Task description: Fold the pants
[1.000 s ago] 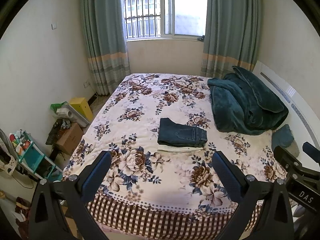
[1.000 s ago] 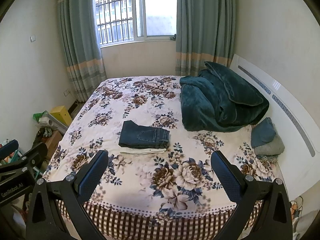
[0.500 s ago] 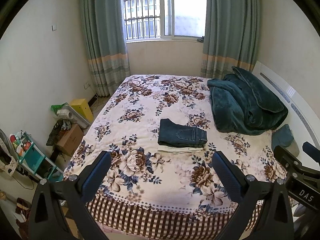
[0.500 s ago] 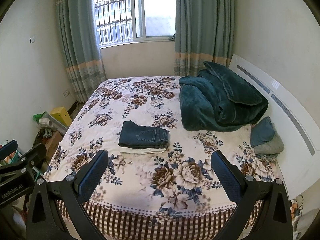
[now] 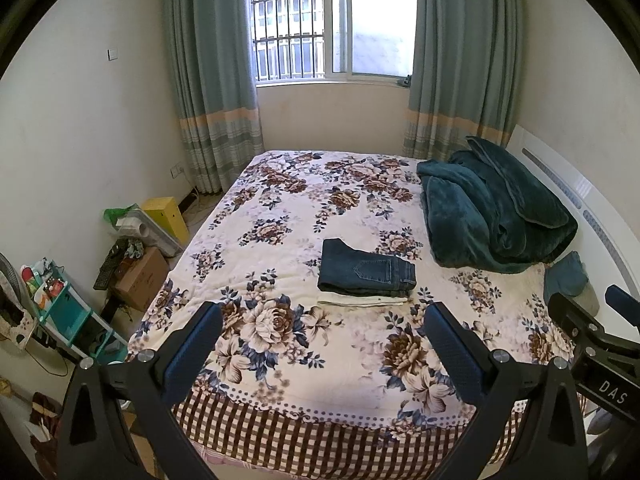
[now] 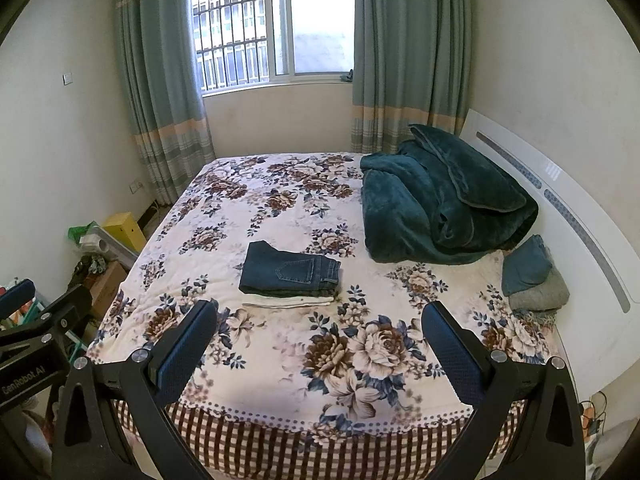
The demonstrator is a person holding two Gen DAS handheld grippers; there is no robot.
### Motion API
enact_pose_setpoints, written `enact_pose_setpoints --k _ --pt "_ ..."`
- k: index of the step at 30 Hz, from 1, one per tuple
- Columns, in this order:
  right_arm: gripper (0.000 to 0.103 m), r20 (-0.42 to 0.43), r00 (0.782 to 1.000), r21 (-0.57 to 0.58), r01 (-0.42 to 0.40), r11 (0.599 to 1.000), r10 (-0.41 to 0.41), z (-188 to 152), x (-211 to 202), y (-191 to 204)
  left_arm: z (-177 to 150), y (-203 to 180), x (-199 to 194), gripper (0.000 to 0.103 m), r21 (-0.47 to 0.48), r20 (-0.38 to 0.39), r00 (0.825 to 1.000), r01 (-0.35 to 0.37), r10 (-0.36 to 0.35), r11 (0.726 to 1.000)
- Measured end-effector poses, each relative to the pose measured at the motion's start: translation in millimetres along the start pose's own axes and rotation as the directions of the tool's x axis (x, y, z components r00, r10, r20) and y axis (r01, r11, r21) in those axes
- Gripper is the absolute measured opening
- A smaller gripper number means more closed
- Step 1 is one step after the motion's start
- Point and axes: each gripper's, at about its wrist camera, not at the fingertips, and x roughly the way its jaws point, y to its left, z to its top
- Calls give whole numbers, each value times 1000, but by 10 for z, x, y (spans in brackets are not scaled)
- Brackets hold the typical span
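Folded dark blue jeans [image 5: 364,272] lie on a folded white garment [image 5: 362,301] in the middle of the floral bed [image 5: 280,208]. They also show in the right wrist view as the jeans [image 6: 289,270] on the white garment [image 6: 286,301]. My left gripper [image 5: 322,322] is open and empty, held back over the foot of the bed, well short of the stack. My right gripper [image 6: 320,320] is open and empty too, equally far back. The right gripper's body shows at the right edge of the left wrist view [image 5: 592,336].
A bundled teal blanket [image 5: 492,216] lies at the bed's right near the white headboard [image 5: 592,208]. Small folded teal and grey cloths [image 6: 532,276] sit by the headboard. Boxes, a yellow bin [image 5: 166,216] and a teal shelf [image 5: 60,308] crowd the floor on the left.
Both views have shifted very slightly; the stack and grippers hold nearly the same places. Nothing was taken hold of or let go.
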Motion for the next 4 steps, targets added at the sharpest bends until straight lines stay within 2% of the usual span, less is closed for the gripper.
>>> enact_pose_setpoints --k 4 --pt "103 2 1000 0 0 1000 0 1 2 -3 44 17 -66 103 -2 11 1000 0 0 1000"
